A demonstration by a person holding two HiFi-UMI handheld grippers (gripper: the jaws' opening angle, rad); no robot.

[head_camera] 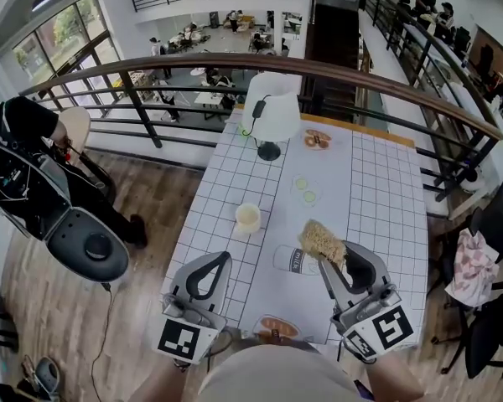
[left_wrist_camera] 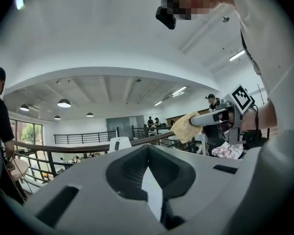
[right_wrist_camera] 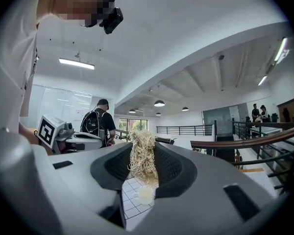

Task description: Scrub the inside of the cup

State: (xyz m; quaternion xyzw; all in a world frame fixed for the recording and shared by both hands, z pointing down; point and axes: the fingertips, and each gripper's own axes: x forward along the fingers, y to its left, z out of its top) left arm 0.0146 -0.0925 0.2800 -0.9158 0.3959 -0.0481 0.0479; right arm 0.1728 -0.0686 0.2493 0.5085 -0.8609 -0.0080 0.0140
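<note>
- The right gripper (head_camera: 332, 260) sits at the lower right of the head view, its marker cube a black-and-white square pattern. Its jaws are closed on a straw-coloured fibre scrubber (head_camera: 322, 241), which stands up between them in the right gripper view.
- The left gripper (head_camera: 219, 261) is at the lower left with a like marker cube. Its jaw tips meet and nothing is between them.
- The cup (head_camera: 248, 217), cream-coloured, stands upright and open-mouthed near the middle of the frame. It is beyond both grippers and touches neither.
- It rests on a table (head_camera: 377, 199) under a white cloth with a dark grid.
- Just right of and below the cup lies a clear container (head_camera: 289, 260) on its side. Its label seems to read "MILK".
- Two small pale-green round pieces (head_camera: 305, 190) lie above and right of the cup.
- A white lamp (head_camera: 271, 117) stands at the table's far end, with a plate (head_camera: 317, 139) of brownish food beside it.
- An orange-brown dish (head_camera: 277, 327) is at the near edge.
- A curved railing (head_camera: 151, 65) arcs behind the table.
</note>
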